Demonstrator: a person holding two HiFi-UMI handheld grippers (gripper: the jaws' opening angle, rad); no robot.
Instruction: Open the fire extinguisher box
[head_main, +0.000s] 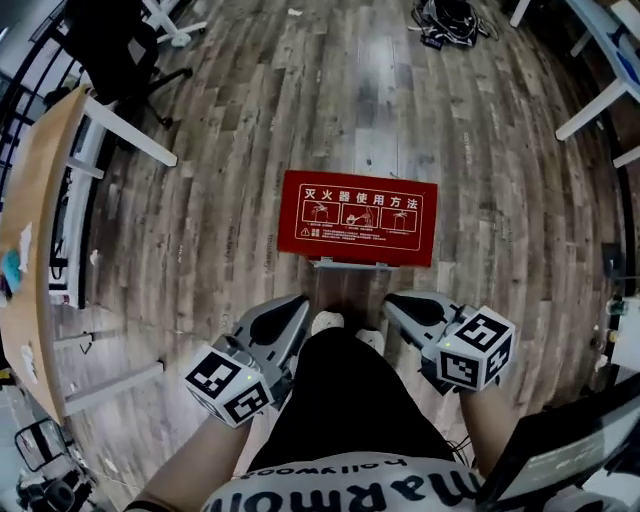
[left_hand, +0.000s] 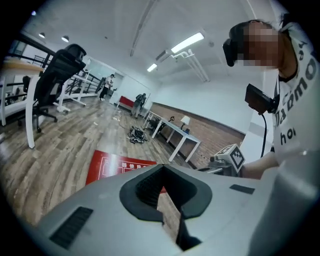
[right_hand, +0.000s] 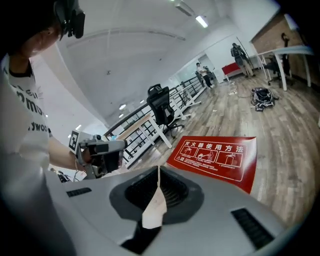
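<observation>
The red fire extinguisher box (head_main: 358, 218) lies flat on the wood floor in front of my feet, its lid with white lettering and pictograms closed. A metal latch (head_main: 350, 263) shows at its near edge. My left gripper (head_main: 300, 304) hangs shut and empty just short of the box's near left corner. My right gripper (head_main: 393, 301) is shut and empty near the box's near right corner. The left gripper view shows the left gripper (left_hand: 163, 167) with jaws together and the box (left_hand: 112, 166) beyond. The right gripper view shows the right gripper (right_hand: 159, 168) closed, with the box (right_hand: 215, 156) ahead.
A wooden desk (head_main: 40, 230) and a black office chair (head_main: 120, 50) stand at the left. A bundle of cables (head_main: 450, 20) lies on the floor at the far side. White table legs (head_main: 600, 100) stand at the right, and a dark monitor (head_main: 570, 450) at the lower right.
</observation>
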